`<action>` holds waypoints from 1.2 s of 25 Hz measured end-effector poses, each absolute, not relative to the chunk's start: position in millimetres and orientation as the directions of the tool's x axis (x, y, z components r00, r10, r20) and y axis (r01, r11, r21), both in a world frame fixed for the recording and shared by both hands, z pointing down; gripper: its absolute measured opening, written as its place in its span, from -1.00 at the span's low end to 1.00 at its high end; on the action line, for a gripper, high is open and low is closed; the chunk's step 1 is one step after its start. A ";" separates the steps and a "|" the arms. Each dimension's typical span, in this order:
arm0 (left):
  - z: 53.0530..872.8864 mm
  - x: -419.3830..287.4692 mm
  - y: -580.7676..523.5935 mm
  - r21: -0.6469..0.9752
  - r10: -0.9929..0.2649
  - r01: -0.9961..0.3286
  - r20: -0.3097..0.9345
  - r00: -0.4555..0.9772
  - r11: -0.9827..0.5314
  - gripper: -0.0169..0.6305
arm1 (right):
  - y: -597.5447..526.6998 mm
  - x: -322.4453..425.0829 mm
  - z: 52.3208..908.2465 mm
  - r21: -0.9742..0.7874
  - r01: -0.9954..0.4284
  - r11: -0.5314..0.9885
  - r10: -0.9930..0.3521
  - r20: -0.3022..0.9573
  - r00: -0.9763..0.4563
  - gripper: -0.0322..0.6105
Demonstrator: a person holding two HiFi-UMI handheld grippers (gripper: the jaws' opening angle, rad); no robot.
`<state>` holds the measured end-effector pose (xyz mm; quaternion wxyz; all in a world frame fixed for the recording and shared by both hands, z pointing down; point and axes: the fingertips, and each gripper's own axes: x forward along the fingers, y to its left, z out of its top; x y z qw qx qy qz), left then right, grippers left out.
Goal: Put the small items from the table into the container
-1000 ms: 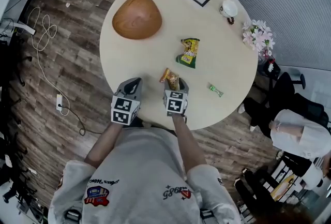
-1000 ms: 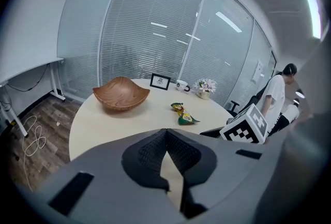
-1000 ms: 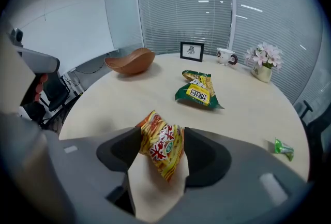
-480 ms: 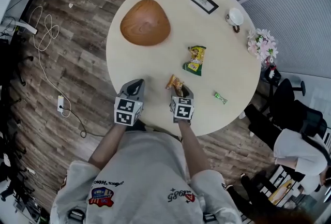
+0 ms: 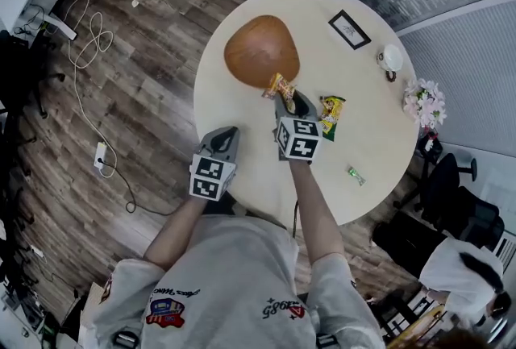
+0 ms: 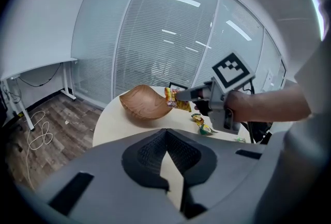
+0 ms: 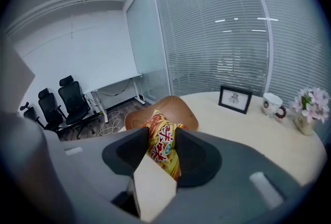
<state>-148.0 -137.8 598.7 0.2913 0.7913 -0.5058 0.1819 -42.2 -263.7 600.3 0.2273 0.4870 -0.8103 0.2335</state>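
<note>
At bowl [image 5: 256, 53] rim, right gripper [image 5: 283, 95] fingers closing on snack packet [image 5: 279, 84], left gripper [image 5: 227, 133] clenched by table [image 5: 256, 172] edge

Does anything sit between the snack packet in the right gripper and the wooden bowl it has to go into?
Nothing visible does. The right gripper, its jaws closing with the snack packet pinched between them, holds the packet at the near rim of the wooden bowl. No other item lies between them.
</note>
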 end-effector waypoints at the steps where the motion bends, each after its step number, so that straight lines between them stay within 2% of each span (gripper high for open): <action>1: 598.3 -151.9 -139.1 0.285 -0.694 -0.906 0.583 0.423 -0.312 -0.93 | -276.7 -54.7 600.1 -0.161 -0.888 0.431 -0.673 0.598 -0.435 -0.40; 5: 600.1 -157.1 -140.2 0.332 -0.658 -0.889 0.599 0.456 -0.314 -0.92 | -319.3 -88.3 621.4 -0.187 -0.881 0.436 -0.617 0.650 -0.443 -0.40; 10: 602.3 -173.7 -134.7 0.310 -0.664 -0.908 0.619 0.419 -0.283 -0.92 | -328.1 -106.3 657.8 -0.156 -0.886 0.438 -0.562 0.721 -0.405 -0.40; 16: 608.6 -184.6 -130.4 0.334 -0.675 -0.913 0.621 0.399 -0.232 -0.92 | -317.8 -101.9 644.2 -0.135 -0.887 0.441 -0.605 0.686 -0.405 -0.39; 17: 607.5 -182.7 -132.4 0.339 -0.677 -0.911 0.615 0.403 -0.234 -0.92 | -314.0 -98.3 638.3 -0.135 -0.887 0.441 -0.615 0.674 -0.408 -0.43; 20: 604.7 -172.1 -137.1 0.337 -0.677 -0.906 0.606 0.418 -0.257 -0.92 | -294.8 -82.0 617.5 -0.119 -0.887 0.446 -0.658 0.628 -0.415 -0.82; 22: 602.2 -162.2 -139.1 0.336 -0.671 -0.900 0.603 0.432 -0.277 -0.92 | -277.1 -66.1 606.4 -0.107 -0.894 0.435 -0.681 0.611 -0.405 -0.89; 30: 599.5 -117.1 -138.5 0.313 -0.645 -0.883 0.603 0.470 -0.350 -0.92 | -189.9 -15.1 584.9 -0.164 -0.909 0.384 -0.710 0.577 -0.404 -0.89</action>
